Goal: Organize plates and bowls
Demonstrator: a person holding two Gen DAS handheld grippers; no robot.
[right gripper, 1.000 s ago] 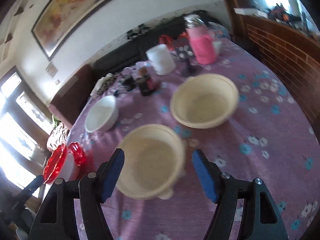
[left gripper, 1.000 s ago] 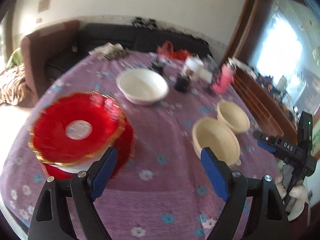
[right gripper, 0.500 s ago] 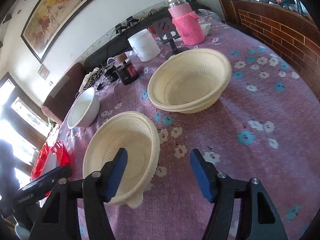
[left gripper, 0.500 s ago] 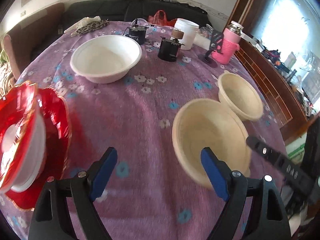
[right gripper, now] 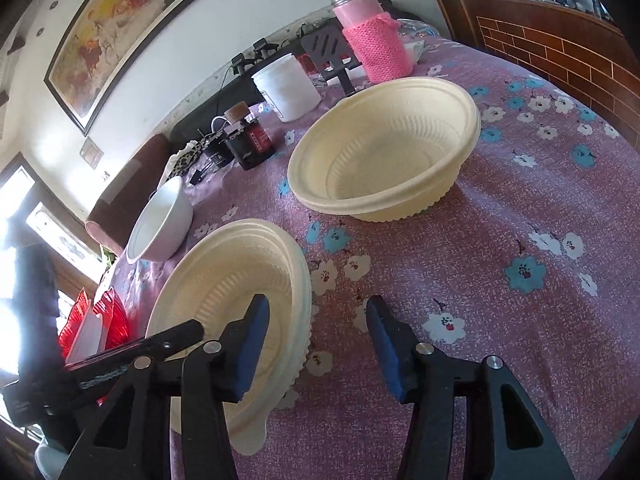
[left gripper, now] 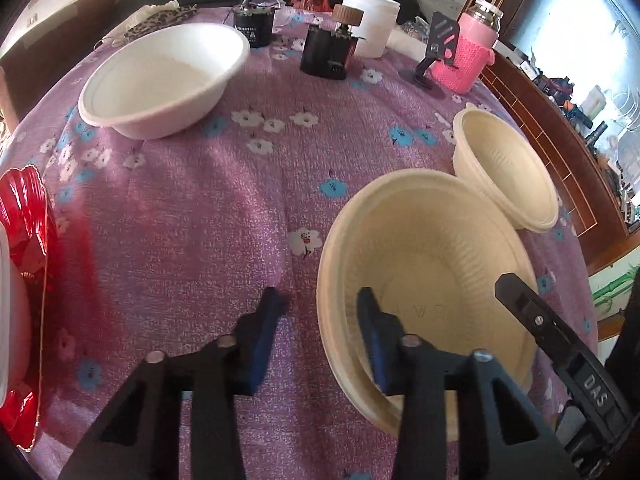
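A near cream bowl [left gripper: 432,264] sits on the purple cloth, also in the right wrist view [right gripper: 236,292]. My left gripper [left gripper: 320,308] straddles its left rim, one finger inside, one outside, jaws partly open. My right gripper [right gripper: 316,316] straddles its right rim the same way, still open. A second cream bowl [left gripper: 504,168] stands just behind, shown larger in the right wrist view [right gripper: 384,148]. A white bowl [left gripper: 164,76] stands at the far left. Red plates [left gripper: 24,304] with a white dish on them lie at the left edge.
At the table's back stand two black jars [left gripper: 328,48], a white tub [left gripper: 372,20], a pink-sleeved bottle [left gripper: 476,52] and a black phone stand [left gripper: 436,44]. A sofa runs behind the table. A wooden brick-pattern sideboard [right gripper: 560,48] is on the right.
Both grippers moved in on the near cream bowl and now straddle its rim from opposite sides. The left jaws have narrowed. The red plates slid out toward the left edge of view.
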